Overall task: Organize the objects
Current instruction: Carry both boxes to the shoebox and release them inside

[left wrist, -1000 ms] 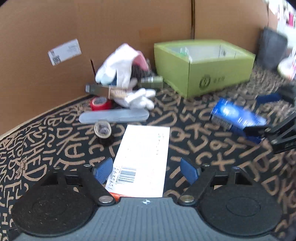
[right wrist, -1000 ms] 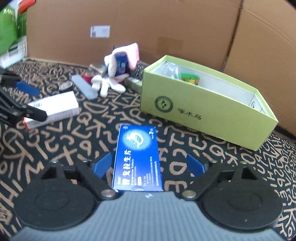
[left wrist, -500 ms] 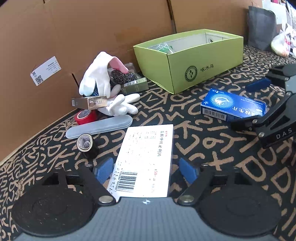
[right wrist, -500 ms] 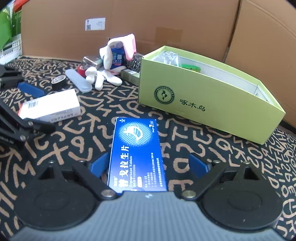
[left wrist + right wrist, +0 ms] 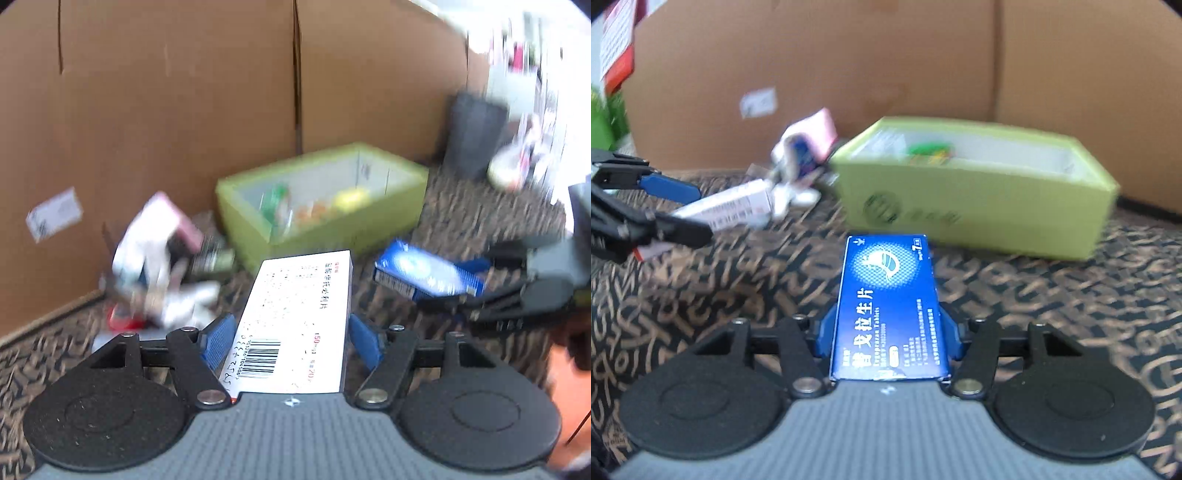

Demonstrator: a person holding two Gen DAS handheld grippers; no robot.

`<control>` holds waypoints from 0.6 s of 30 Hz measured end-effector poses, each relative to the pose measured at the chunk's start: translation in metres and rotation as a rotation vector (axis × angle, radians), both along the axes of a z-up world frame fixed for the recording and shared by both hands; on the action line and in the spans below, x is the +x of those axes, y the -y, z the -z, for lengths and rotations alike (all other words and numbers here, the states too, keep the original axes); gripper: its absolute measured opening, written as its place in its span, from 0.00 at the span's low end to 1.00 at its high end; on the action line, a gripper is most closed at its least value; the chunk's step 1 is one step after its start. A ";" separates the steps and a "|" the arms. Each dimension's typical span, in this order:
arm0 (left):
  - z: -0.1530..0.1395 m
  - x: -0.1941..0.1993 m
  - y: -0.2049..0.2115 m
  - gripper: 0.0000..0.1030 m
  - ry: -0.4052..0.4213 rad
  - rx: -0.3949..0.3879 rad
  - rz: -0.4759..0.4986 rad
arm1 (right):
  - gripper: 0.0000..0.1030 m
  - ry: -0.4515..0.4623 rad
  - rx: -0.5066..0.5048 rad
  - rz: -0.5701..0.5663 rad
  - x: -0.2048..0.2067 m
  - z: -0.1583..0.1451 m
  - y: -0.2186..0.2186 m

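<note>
My left gripper (image 5: 291,343) holds a white medicine box (image 5: 295,317) with a barcode. Its blue pads touch both long sides, the jaws are still closing, and the box is off the patterned carpet. My right gripper (image 5: 888,332) has a blue medicine box (image 5: 890,306) between its pads, which press its sides as the jaws close. An open green box (image 5: 321,236) stands beyond both, near the cardboard wall, with several small items inside. In the right wrist view the green box (image 5: 979,210) is ahead and to the right. The white box (image 5: 731,206) hangs at the left.
A blurred pile of white gloves (image 5: 147,254), a pink item and a red tape roll (image 5: 123,319) lies left of the green box against the cardboard wall (image 5: 184,110). A dark bin (image 5: 472,136) stands at the back right. Letter-patterned carpet (image 5: 1052,295) covers the floor.
Both grippers have closed on their boxes. The left one has risen with the white box and now looks down into the green box. The blue box has come off the carpet.
</note>
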State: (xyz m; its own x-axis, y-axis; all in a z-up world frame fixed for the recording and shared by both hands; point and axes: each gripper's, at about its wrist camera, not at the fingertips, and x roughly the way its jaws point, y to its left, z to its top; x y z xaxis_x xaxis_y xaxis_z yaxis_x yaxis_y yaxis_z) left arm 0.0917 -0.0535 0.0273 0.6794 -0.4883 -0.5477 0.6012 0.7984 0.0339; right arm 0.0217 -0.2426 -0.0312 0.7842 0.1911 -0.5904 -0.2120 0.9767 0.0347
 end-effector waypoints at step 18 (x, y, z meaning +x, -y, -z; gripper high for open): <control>-0.018 0.154 0.165 0.69 0.009 -0.171 -0.112 | 0.54 0.244 -0.244 0.248 0.148 -0.047 0.073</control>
